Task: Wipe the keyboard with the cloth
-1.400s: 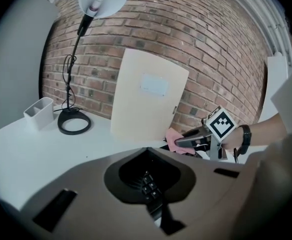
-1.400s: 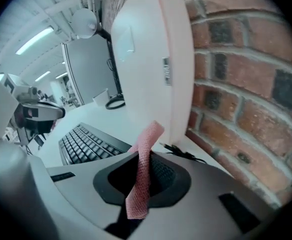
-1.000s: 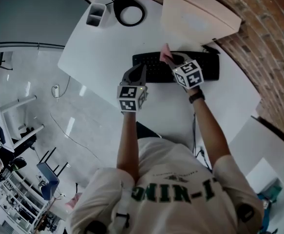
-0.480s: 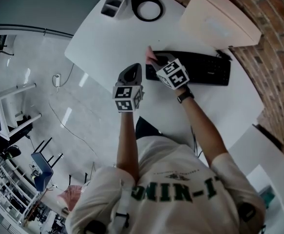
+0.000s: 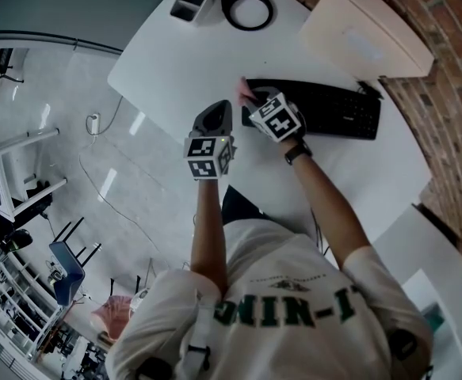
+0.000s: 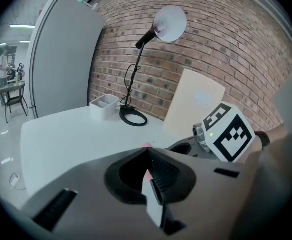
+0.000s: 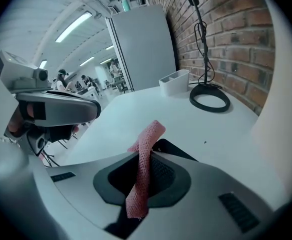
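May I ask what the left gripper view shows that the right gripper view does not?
Only the left gripper view shows the lamp head and the left gripper shut on nothing. Only the right gripper view shows the right gripper shut on the pink cloth. Both show the white table, the white tray, the lamp's ring base and the brick wall.

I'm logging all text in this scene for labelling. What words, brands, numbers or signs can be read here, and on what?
Nothing here can be quoted with confidence.
Shirt print: green letters, upside down and creased, not readable.
Keyboard: key legends too small to read.
Cube markers: black-and-white square patterns, no letters.
Board: a faint pale patch, too blurred to read.
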`<move>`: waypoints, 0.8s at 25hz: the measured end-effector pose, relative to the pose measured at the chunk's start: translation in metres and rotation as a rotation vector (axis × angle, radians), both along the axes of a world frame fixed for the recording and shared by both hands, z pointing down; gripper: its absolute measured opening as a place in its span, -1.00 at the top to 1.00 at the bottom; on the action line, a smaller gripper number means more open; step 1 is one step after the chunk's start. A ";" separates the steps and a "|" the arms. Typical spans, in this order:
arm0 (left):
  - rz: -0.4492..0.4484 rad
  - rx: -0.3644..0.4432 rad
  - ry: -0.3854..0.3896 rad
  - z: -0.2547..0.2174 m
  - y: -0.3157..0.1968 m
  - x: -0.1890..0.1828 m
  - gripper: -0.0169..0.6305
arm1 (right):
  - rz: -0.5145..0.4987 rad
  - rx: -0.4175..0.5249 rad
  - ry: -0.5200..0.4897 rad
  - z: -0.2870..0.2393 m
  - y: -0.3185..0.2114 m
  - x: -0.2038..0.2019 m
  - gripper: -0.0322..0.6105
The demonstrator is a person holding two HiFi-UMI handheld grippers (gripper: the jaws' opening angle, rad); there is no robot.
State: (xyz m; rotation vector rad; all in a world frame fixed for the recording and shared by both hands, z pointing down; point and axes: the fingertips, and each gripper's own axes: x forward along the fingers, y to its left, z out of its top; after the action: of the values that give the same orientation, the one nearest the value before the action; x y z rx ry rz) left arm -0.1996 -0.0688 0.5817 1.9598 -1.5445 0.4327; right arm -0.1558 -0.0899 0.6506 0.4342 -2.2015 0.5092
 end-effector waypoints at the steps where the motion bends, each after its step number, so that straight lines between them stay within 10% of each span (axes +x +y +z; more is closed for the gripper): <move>1: 0.002 0.002 -0.002 0.001 0.000 0.000 0.97 | 0.001 0.001 0.003 0.000 0.000 0.001 0.85; 20: 0.137 0.016 -0.037 -0.003 -0.010 0.057 0.97 | 0.052 0.014 0.004 0.002 -0.004 0.048 0.85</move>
State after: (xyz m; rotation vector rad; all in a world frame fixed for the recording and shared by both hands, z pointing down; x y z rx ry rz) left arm -0.1423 -0.0784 0.5786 2.0890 -1.4450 0.5177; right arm -0.1083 -0.0938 0.6525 0.5006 -2.1962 0.5210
